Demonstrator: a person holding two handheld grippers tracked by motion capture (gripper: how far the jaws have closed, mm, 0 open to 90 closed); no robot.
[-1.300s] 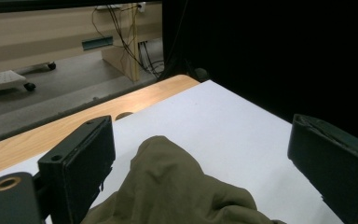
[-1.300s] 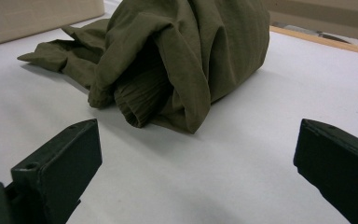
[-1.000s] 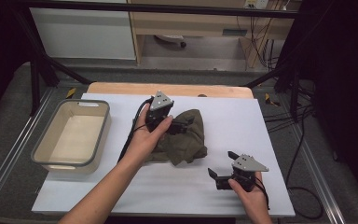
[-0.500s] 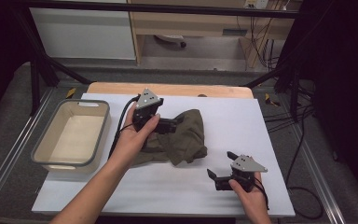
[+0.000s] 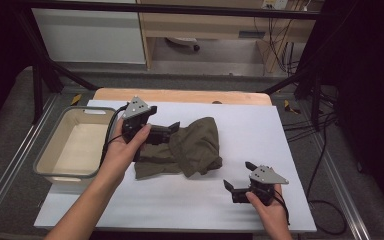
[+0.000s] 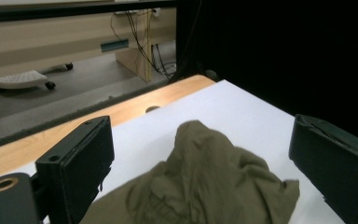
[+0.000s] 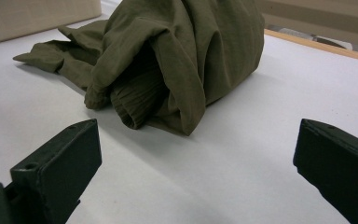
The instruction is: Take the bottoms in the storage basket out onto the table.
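Observation:
A crumpled olive-green cloth (image 5: 192, 147) lies in the middle of the white table top (image 5: 280, 135). My left gripper (image 5: 167, 132) is at the cloth's left edge and points right at it. Its jaws are open, and the cloth (image 6: 205, 182) bulges between and just beyond them in the left gripper view. My right gripper (image 5: 237, 176) rests near the front right of the table, open, aimed left toward the cloth. The cloth (image 7: 177, 56) lies a short way ahead of its spread jaws, and a folded hem faces them.
A beige plastic bin (image 5: 47, 160) stands at the table's left edge, close to my left forearm. A wooden strip (image 5: 180, 96) runs along the far edge. Black frame bars and cables stand beyond the table on both sides.
My left gripper has moved left, from over the cloth's top to its left edge. The cloth now spreads a little more to the left. The right gripper has stayed put.

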